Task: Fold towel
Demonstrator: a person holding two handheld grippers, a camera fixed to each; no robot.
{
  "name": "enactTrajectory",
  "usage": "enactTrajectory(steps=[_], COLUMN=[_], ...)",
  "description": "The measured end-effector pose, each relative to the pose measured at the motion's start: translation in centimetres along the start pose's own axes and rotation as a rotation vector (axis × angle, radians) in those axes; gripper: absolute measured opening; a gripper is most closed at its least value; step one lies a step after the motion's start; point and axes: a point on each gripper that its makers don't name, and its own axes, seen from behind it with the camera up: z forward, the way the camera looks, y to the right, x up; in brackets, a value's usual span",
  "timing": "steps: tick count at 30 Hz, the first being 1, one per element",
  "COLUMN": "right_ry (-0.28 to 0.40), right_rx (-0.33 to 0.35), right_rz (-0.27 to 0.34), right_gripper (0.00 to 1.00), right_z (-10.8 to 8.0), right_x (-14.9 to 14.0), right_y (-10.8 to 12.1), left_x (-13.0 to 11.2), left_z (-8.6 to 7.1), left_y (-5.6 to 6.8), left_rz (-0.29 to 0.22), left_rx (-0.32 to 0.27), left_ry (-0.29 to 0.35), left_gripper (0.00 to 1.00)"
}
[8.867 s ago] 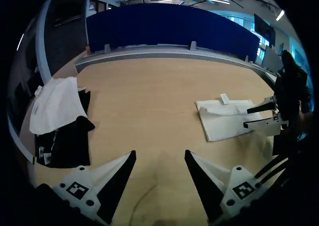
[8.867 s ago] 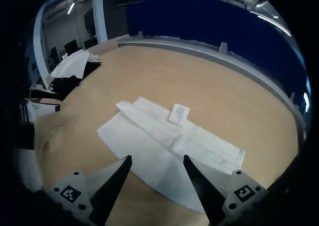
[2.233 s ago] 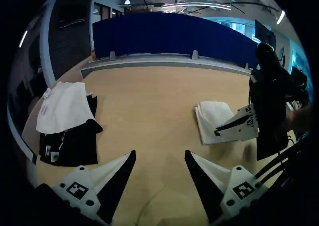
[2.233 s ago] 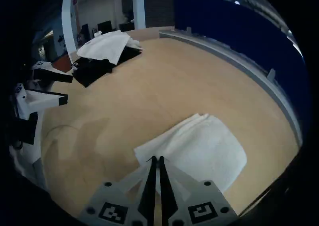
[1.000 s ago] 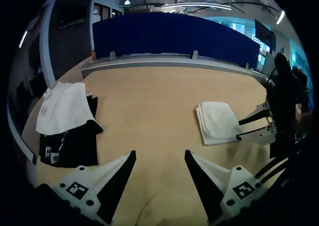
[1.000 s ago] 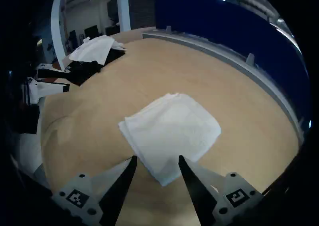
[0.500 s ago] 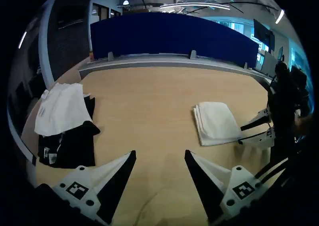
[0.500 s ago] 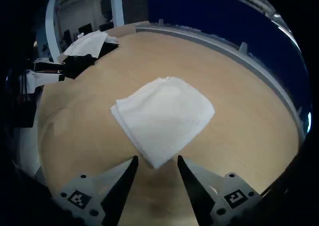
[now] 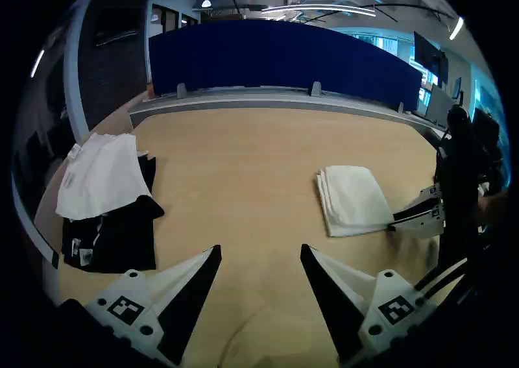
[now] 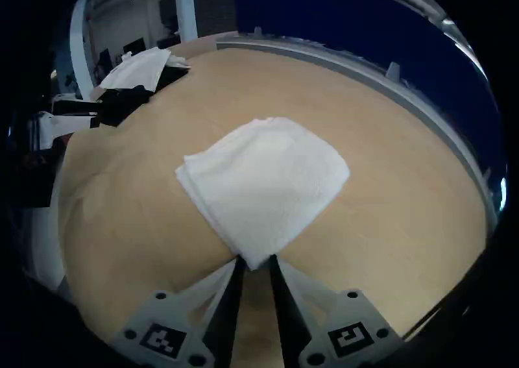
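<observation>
A white towel [image 10: 263,180], folded into a thick square, lies on the wooden table [image 10: 396,173]. My right gripper [image 10: 256,261] is drawn in to a narrow gap, and the towel's near corner is pinched between its fingertips. In the left gripper view the same towel [image 9: 353,199] lies to the right, with the right gripper [image 9: 415,215] at its near right corner, held by a person's hand. My left gripper [image 9: 259,251] stands open above bare table [image 9: 259,147], holding nothing. It also appears far left in the right gripper view as the left gripper [image 10: 65,118].
A pile of black and white clothes [image 9: 104,193] lies at the table's left edge, seen far off as the clothes pile [image 10: 139,69]. A blue partition [image 9: 279,56] runs along the table's far side.
The right gripper's fingers went from wide apart to nearly together on the towel's near corner. Earlier, the long towel was folded into a square. The left gripper stayed open and barely moved.
</observation>
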Motion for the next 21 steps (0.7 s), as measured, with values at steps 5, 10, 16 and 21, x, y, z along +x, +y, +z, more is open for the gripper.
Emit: enactTrajectory(steps=[5, 10, 16, 21], right_ry=[0.004, 0.013, 0.039, 0.085], right_rx=[-0.008, -0.011, -0.018, -0.029], right_rz=[0.001, -0.002, -0.017, -0.037], right_gripper=[0.09, 0.06, 0.05, 0.05], right_z=[0.0, -0.1, -0.9, -2.5], right_x=[0.1, 0.4, 1.6, 4.4], right_y=[0.2, 0.3, 0.5, 0.9], left_x=[-0.1, -0.1, -0.1, 0.1], left_z=[0.0, 0.0, -0.2, -0.4], left_y=[-0.1, -0.1, 0.0, -0.1], left_rz=[-0.003, 0.002, 0.002, 0.002], left_rx=[0.0, -0.001, -0.003, -0.003], left_ry=[-0.001, -0.001, -0.001, 0.004], left_gripper=[0.9, 0.9, 0.9, 0.9])
